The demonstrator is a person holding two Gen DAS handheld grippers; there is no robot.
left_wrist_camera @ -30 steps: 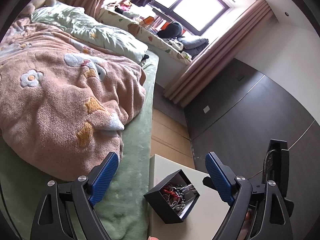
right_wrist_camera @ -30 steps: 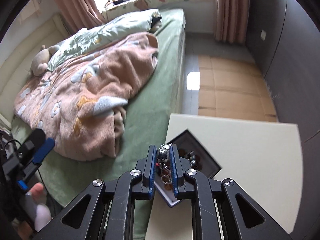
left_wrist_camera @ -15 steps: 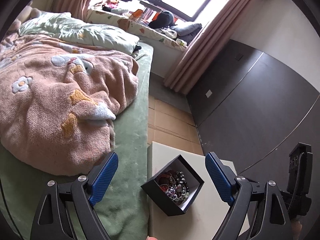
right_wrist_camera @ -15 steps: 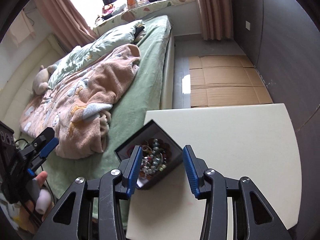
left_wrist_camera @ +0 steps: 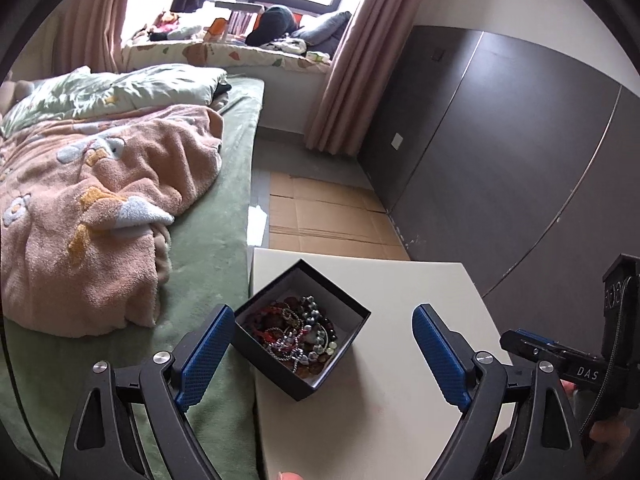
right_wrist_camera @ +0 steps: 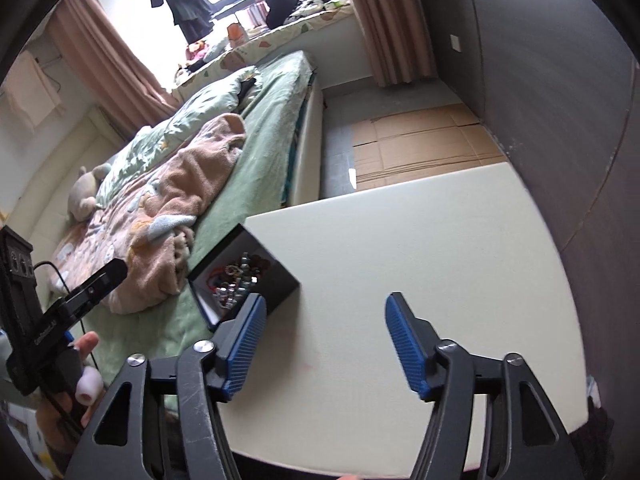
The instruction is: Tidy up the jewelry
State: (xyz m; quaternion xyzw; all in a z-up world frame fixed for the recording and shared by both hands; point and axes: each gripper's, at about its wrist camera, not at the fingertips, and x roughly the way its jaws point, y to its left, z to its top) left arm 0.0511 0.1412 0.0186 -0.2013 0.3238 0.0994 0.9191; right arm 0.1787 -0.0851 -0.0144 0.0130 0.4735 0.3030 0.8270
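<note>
A small black box (left_wrist_camera: 276, 372) with a white lining stands on the left edge of a cream table (left_wrist_camera: 404, 400). It holds a tangle of bead jewelry (left_wrist_camera: 298, 334). My left gripper (left_wrist_camera: 320, 354) is open and empty, above and just behind the box. The box (right_wrist_camera: 280, 280) and the jewelry (right_wrist_camera: 236, 280) also show in the right wrist view, left of my right gripper (right_wrist_camera: 324, 344). The right gripper is open and empty over the bare table (right_wrist_camera: 420, 260).
A bed (left_wrist_camera: 208, 240) with a green sheet and a pink blanket (left_wrist_camera: 80, 216) lies against the table's left side. Flattened cardboard (left_wrist_camera: 320, 216) covers the floor beyond the table. A dark grey wall (left_wrist_camera: 500, 160) runs along the right.
My right gripper was shut on jewelry over the box; it has opened, dropped it into the box, and moved right over the table. My left gripper has tilted down toward the box.
</note>
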